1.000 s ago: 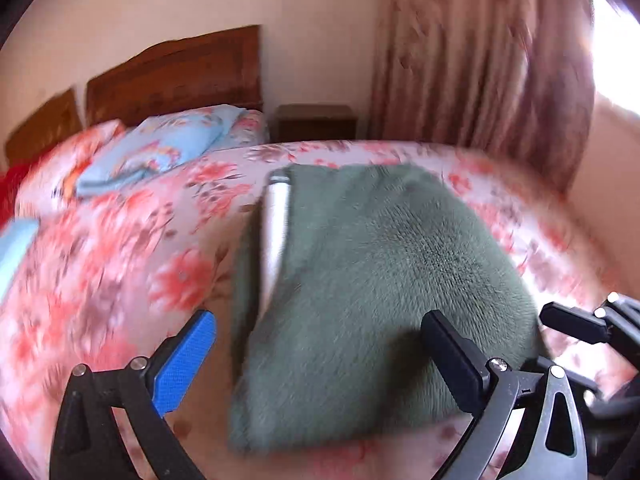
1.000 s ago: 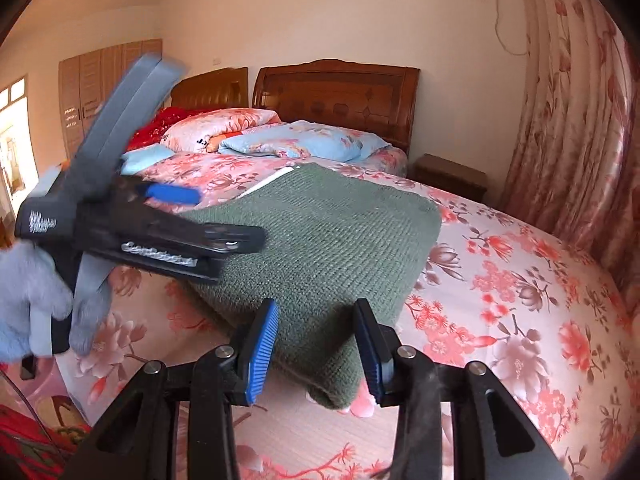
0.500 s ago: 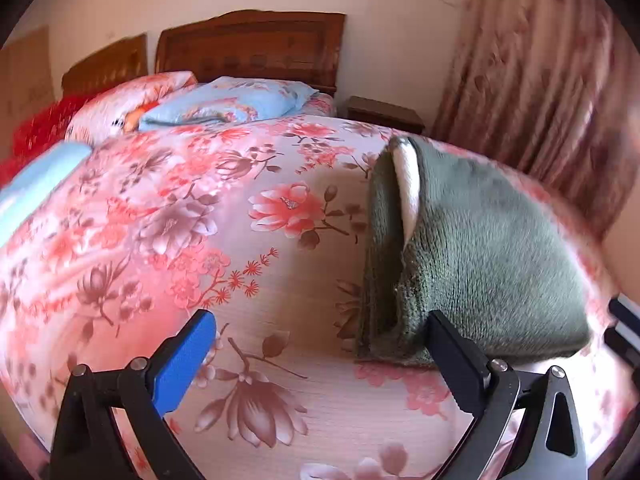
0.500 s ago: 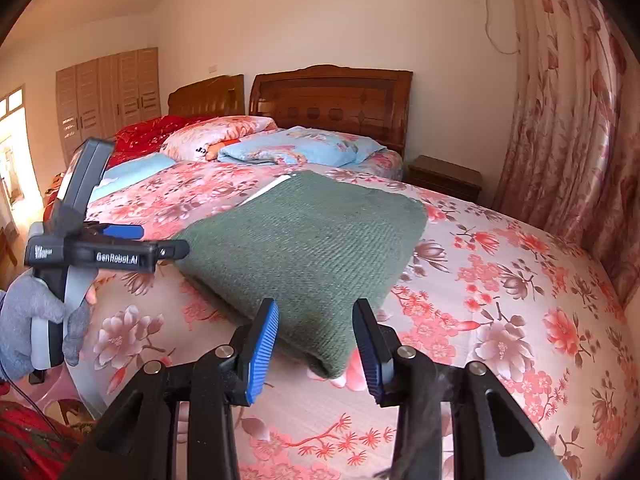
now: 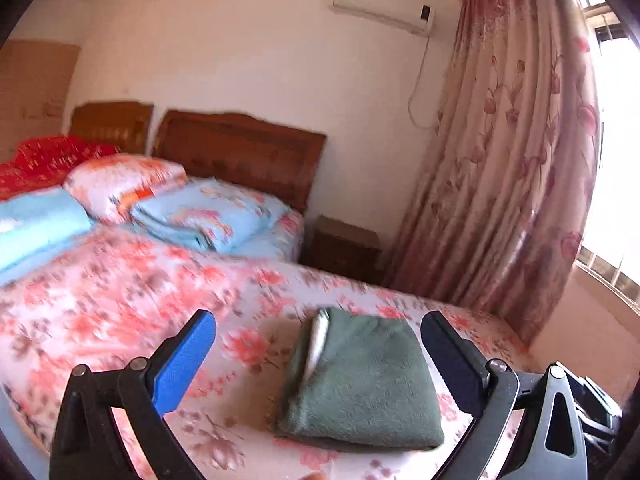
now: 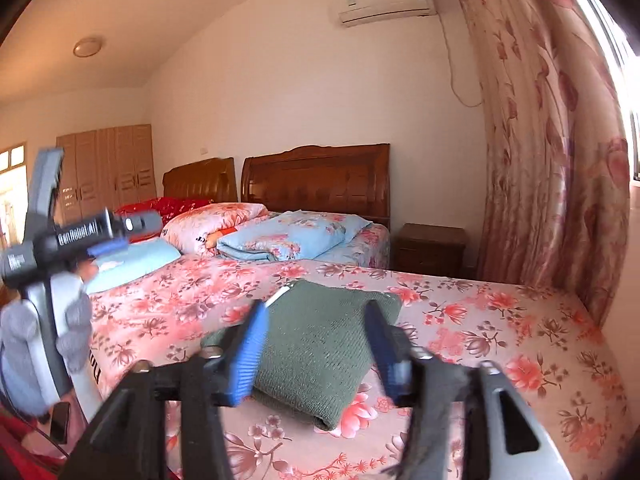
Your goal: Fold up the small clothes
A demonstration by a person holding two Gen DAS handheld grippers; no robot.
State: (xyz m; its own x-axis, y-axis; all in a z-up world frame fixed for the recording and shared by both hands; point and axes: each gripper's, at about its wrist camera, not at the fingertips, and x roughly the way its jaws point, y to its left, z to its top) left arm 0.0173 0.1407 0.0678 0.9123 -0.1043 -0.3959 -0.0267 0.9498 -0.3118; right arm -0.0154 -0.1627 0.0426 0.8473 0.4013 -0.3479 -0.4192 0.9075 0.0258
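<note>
A folded dark green knit garment (image 5: 360,384) lies flat on the floral bedspread (image 5: 120,312), a white strip showing at its far left fold. My left gripper (image 5: 316,364) is open and empty, held back from the garment and above it. The garment also shows in the right wrist view (image 6: 320,340). My right gripper (image 6: 316,344) is open and empty, raised in front of it. The left gripper's body (image 6: 68,236), held by a grey-gloved hand, shows at the left of the right wrist view.
Pillows and a folded blue quilt (image 6: 288,236) lie at the head of the bed by the wooden headboard (image 6: 316,180). A nightstand (image 6: 430,248) and a floral curtain (image 6: 552,160) stand at the right. A phone (image 6: 60,420) lies low at the left.
Both grippers have pulled back and lifted away from the garment, which now looks smaller and lies untouched. The left gripper has swung round to face the headboard.
</note>
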